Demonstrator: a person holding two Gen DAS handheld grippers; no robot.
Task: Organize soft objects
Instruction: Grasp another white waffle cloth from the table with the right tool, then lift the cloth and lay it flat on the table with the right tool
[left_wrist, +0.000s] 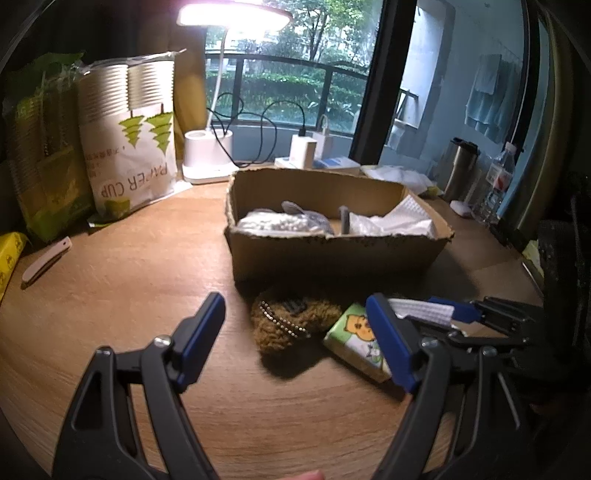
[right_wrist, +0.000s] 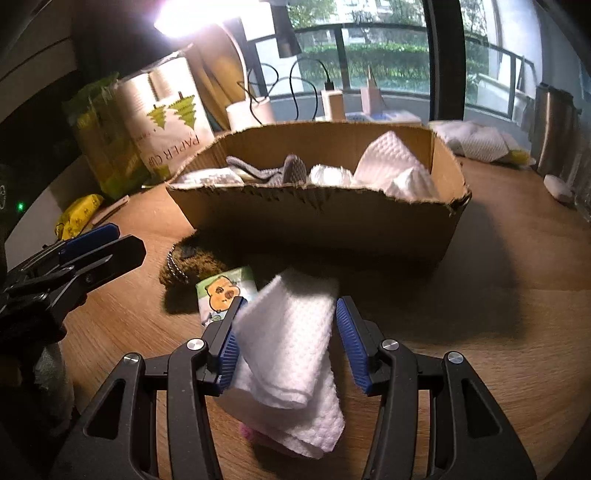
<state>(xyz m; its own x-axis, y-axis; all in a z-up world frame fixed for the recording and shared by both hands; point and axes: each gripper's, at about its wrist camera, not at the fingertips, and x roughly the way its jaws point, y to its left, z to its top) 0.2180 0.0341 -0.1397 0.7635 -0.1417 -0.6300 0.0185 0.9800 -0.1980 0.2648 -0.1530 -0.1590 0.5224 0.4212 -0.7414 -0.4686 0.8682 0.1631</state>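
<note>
Right gripper (right_wrist: 287, 334) straddled a folded white cloth (right_wrist: 286, 354) on the wooden desk (right_wrist: 498, 332), left pad touching, right pad apart; left gripper (left_wrist: 295, 332) spread wide before a brown plush (left_wrist: 291, 323) and tissue pack (left_wrist: 356, 339), beside the cardboard box (left_wrist: 332, 254)

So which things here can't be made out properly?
- Pink item, right wrist view: only a sliver shows under the white cloth.
- Tissue pack, left wrist view: its right part is behind the left hand-held gripper finger.
- Brown plush, right wrist view: lies in the cardboard box shadow, shape unclear.
- Right hand-held gripper: whether it pinches the cloth is unclear.
</note>
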